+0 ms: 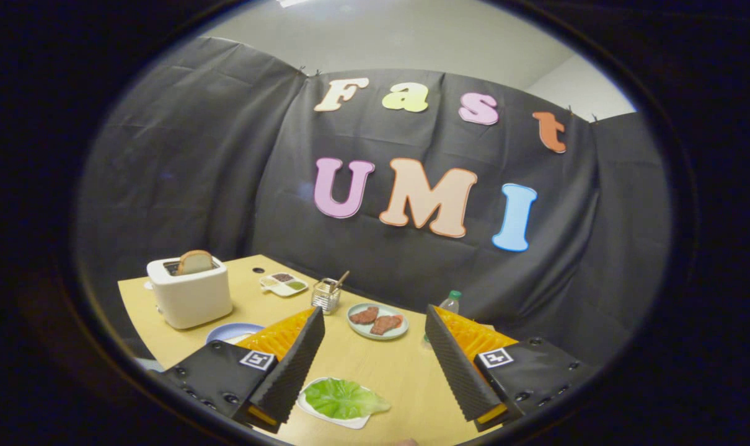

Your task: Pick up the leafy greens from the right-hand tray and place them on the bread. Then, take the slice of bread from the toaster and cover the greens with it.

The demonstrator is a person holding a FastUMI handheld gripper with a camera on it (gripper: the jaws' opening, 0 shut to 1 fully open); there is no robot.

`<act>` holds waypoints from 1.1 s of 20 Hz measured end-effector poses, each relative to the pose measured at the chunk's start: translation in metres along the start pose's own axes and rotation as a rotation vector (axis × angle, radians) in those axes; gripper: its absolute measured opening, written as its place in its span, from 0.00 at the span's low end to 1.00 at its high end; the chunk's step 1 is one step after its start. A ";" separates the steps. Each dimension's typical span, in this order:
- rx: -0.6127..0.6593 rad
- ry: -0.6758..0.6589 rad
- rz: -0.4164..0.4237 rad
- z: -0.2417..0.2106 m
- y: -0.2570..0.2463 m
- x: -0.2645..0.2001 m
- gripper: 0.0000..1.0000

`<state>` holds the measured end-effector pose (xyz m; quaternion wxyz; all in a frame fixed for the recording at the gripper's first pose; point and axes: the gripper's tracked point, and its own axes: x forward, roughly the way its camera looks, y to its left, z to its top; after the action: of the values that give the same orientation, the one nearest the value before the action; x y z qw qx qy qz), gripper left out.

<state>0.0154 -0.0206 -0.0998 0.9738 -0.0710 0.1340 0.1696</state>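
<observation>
A green lettuce leaf [343, 399] lies on a small white tray [351, 422] on the wooden table, low between my fingers and nearer the left one. My gripper [375, 316] hangs above the table, open, with nothing between its fingers. A white toaster [191, 292] stands at the far left of the table with a slice of bread [194, 261] sticking up from its slot. A blue plate [229, 332] sits in front of the toaster, mostly hidden behind my left finger; what lies on it cannot be made out.
A pale green plate [354, 323] with two brown meat pieces lies beyond the fingers. Behind it stand a wire holder [326, 296] with a stick, a divided sauce dish [284, 284] and a green-capped bottle [449, 303]. Black cloth walls the table's far side.
</observation>
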 end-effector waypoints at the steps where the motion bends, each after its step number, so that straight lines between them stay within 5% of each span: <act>1: -0.002 0.015 0.019 -0.006 0.000 0.003 1.00; 22: -0.048 0.341 0.348 -0.157 0.025 0.066 1.00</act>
<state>0.0298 -0.0055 -0.2704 0.8912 -0.0976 0.3025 0.3237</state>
